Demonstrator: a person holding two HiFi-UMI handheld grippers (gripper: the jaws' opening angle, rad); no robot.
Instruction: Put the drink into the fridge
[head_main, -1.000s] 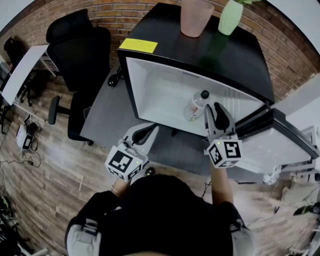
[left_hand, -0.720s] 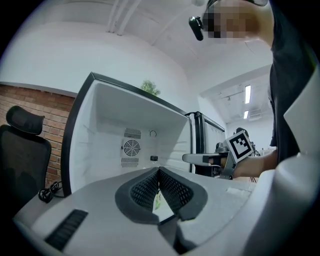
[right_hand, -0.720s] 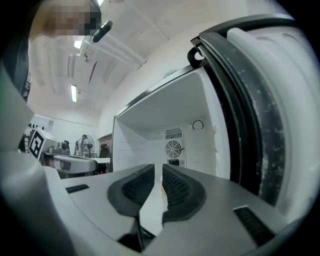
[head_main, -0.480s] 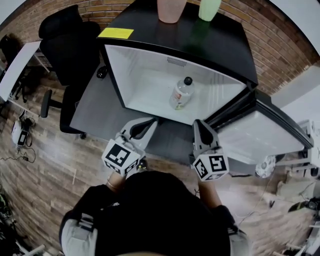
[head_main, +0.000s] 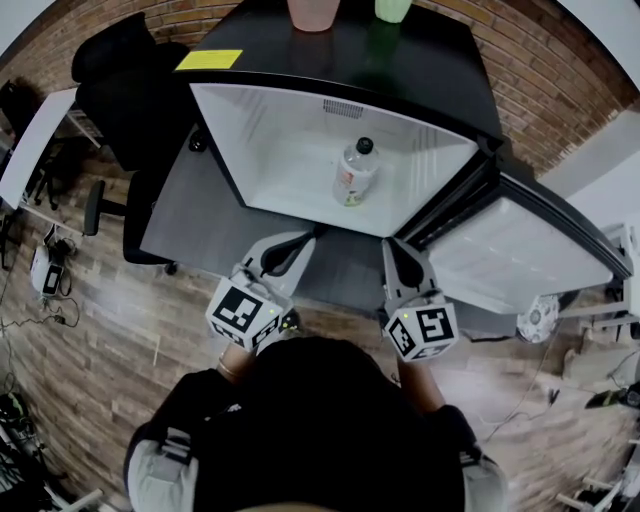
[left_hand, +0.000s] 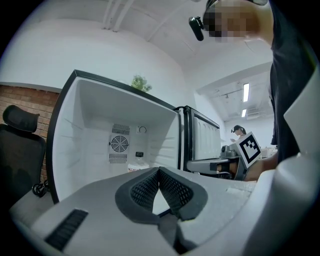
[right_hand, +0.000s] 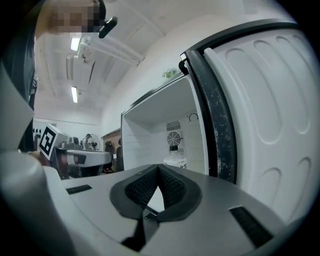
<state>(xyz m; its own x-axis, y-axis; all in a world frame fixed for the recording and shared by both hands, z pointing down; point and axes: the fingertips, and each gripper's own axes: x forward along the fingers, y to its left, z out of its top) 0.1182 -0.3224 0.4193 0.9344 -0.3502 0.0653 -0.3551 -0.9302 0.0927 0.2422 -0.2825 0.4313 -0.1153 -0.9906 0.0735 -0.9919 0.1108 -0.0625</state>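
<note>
The drink, a clear bottle with a black cap (head_main: 353, 172), stands alone on the white floor of the open fridge (head_main: 270, 140). It also shows deep inside as the bottle (left_hand: 136, 162) and the bottle (right_hand: 176, 159). Both grippers hang in front of the fridge, well short of its opening. My left gripper (head_main: 292, 246) is shut with nothing in it, its pads meeting at the left gripper (left_hand: 159, 170). My right gripper (head_main: 400, 252) is likewise shut and empty, tips together at the right gripper (right_hand: 158, 167). The fridge door (head_main: 520, 250) stands swung open on the right.
A pink cup (head_main: 313, 12), a green vase (head_main: 393, 8) and a yellow note (head_main: 210, 59) sit on the fridge's black top. A black office chair (head_main: 120, 90) stands to the left, a white table (head_main: 30, 140) beyond it. The door's inner face (right_hand: 270, 125) is close to my right gripper.
My right gripper has drawn back out of the fridge, away from the bottle, and its jaws have gone from open to shut. The bottle stays inside. The left gripper has hardly moved.
</note>
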